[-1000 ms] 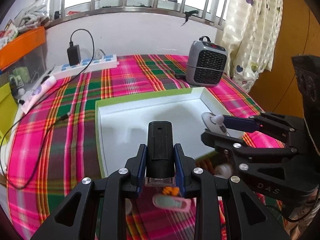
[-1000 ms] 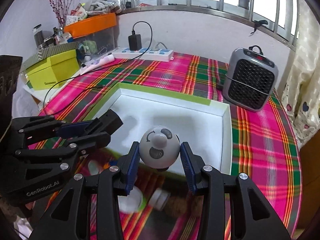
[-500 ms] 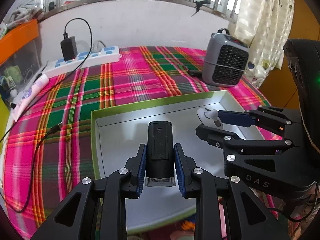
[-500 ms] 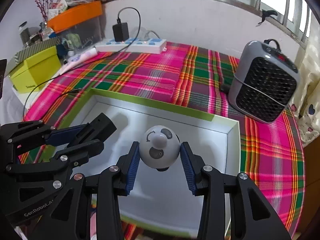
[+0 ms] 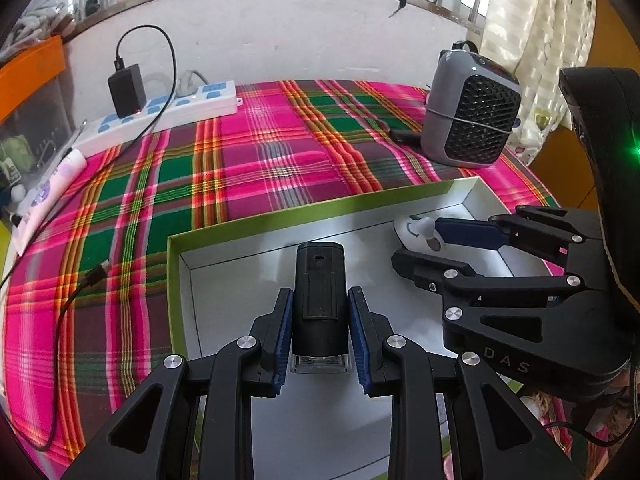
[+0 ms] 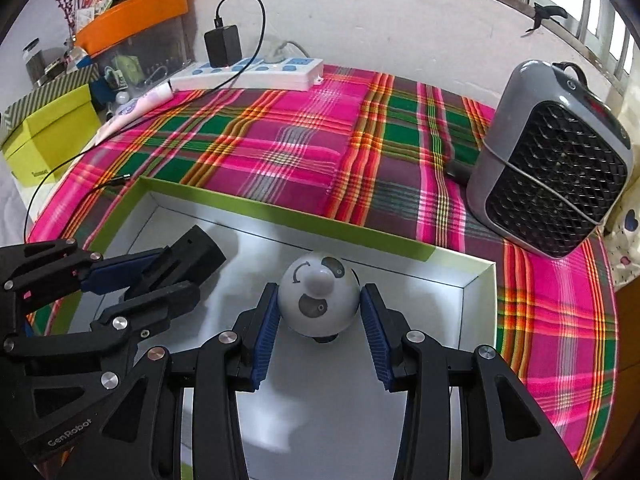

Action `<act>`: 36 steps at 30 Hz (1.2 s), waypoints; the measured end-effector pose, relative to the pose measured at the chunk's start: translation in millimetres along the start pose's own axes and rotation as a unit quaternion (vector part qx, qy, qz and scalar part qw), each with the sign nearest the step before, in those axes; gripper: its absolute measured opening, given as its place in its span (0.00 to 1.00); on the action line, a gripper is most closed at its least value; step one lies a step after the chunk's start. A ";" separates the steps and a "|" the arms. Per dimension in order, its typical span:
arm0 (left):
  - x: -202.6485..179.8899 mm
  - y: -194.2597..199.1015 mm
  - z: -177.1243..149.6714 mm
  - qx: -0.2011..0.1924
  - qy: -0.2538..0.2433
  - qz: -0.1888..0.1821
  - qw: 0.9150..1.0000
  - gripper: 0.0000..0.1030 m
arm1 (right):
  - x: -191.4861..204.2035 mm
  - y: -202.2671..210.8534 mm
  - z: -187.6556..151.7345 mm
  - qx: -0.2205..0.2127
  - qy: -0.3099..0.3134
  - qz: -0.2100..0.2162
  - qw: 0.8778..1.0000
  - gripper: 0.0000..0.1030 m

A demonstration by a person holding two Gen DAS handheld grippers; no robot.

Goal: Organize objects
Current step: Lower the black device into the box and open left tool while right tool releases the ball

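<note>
A shallow box with a green rim [image 5: 320, 205] [image 6: 288, 218] and a white inside lies on the plaid cloth. My left gripper [image 5: 320, 308] is shut on a black rectangular device [image 5: 320, 292] with a clear end, held over the box's left half. The same device [image 6: 196, 250] and left gripper [image 6: 160, 276] appear at the left of the right wrist view. My right gripper [image 6: 318, 304] is shut on a white ball-shaped gadget [image 6: 318, 300] with grey markings, over the box's right half. That gadget [image 5: 416, 232] also shows at the right of the left wrist view.
A grey heater [image 5: 472, 116] [image 6: 560, 160] stands at the back right. A white power strip [image 5: 160, 116] [image 6: 248, 76] with a black charger and cable runs along the back wall. A yellow-green box [image 6: 48, 136] and an orange-lidded bin [image 6: 132, 12] sit far left.
Both grippers have moved forward and down over the box with their objects held; the small items near the front edge have dropped out of view.
</note>
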State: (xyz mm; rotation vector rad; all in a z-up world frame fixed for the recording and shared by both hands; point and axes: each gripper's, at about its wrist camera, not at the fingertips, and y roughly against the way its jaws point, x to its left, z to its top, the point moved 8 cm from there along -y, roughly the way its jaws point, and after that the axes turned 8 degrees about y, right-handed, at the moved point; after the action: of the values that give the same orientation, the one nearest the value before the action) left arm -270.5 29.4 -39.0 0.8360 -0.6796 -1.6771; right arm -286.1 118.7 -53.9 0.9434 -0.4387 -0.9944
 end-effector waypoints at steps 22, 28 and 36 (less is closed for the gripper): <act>-1.5 -9.6 -0.1 0.011 -0.002 0.006 1.000 0.25 | -3.8 -7.6 2.0 -0.004 -0.006 -0.001 1.000 0.42; -1.1 -9.3 -0.5 0.011 -0.001 0.007 1.000 0.25 | -6.1 -6.4 0.3 -0.006 -0.017 0.001 1.000 0.47; 0.3 -0.7 -1.9 0.004 0.008 0.008 1.000 0.36 | -10.8 1.6 -3.0 -0.017 -0.034 0.001 0.999 0.47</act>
State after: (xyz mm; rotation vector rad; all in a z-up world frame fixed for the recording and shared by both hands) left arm -269.4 29.3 -40.8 0.8467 -0.6820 -1.6530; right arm -288.6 129.7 -53.2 0.8813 -0.4787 -1.0312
